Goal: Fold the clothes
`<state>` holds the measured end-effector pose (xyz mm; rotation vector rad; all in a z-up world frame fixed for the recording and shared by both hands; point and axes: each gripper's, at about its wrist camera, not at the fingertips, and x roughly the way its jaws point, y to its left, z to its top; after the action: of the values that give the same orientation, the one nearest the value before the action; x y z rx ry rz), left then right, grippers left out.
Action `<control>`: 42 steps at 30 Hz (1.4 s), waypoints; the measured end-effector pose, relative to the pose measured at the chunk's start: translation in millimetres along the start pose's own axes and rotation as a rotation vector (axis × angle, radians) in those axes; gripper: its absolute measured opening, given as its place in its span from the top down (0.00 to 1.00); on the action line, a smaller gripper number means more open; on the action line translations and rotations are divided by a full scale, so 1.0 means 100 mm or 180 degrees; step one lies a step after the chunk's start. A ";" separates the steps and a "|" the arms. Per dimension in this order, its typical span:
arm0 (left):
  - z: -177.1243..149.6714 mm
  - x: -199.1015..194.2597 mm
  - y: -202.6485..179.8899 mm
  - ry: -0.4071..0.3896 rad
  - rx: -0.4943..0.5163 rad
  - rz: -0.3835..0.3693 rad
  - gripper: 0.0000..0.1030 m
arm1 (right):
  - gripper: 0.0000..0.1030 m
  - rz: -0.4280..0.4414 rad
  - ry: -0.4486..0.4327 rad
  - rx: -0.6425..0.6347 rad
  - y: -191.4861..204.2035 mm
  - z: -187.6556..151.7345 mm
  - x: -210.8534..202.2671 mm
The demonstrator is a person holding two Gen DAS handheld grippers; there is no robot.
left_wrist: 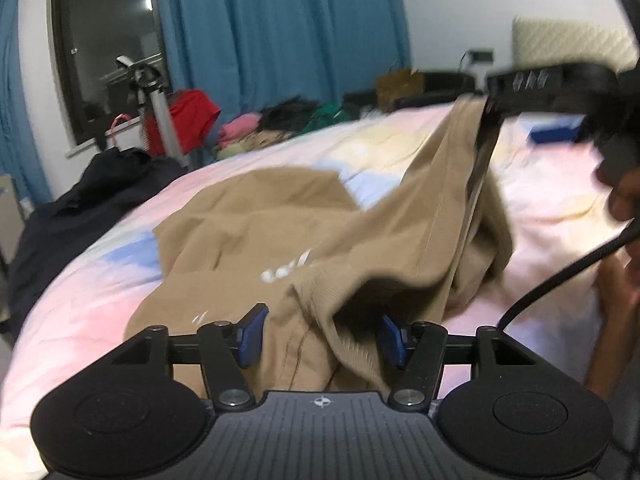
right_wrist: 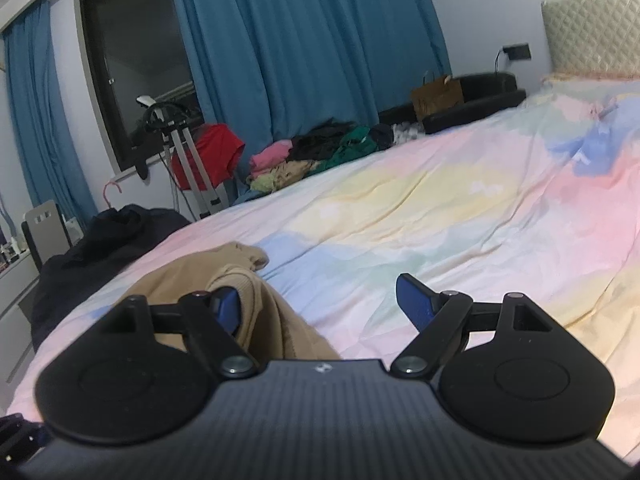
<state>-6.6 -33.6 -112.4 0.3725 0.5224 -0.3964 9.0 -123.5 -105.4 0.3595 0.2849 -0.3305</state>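
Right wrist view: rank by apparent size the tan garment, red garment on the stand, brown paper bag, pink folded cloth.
1. Tan garment, nearest the camera, so inflated.
2. Red garment.
3. Brown paper bag and pink folded cloth look about alike; not ranked.

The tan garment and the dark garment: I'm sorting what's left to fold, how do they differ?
The tan cotton garment lies on top of the pastel bedspread, partly lifted; the dark, near-black garment slumps over the bed's far edge. The tan one shows white print; the dark one looks plain. Both are crumpled and unfolded.
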 end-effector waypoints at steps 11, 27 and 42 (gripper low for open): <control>0.00 -0.23 0.77 -0.0343 -0.1289 0.0974 0.30 | 0.22 -0.0342 0.0451 -0.0314 0.06 -0.13 0.33; 2.07 -1.98 1.39 -0.2072 -0.1450 0.1299 0.27 | 0.21 0.0640 -0.1188 -0.0136 0.74 2.21 -1.03; 3.76 -3.61 1.73 -0.2328 -0.1339 0.1268 0.20 | 0.19 0.1067 -0.1498 -0.0525 1.01 3.93 -2.36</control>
<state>-63.4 46.9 427.3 -0.0910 -0.1915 -0.0135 -85.1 -124.4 354.4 0.1541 -0.2093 -0.0541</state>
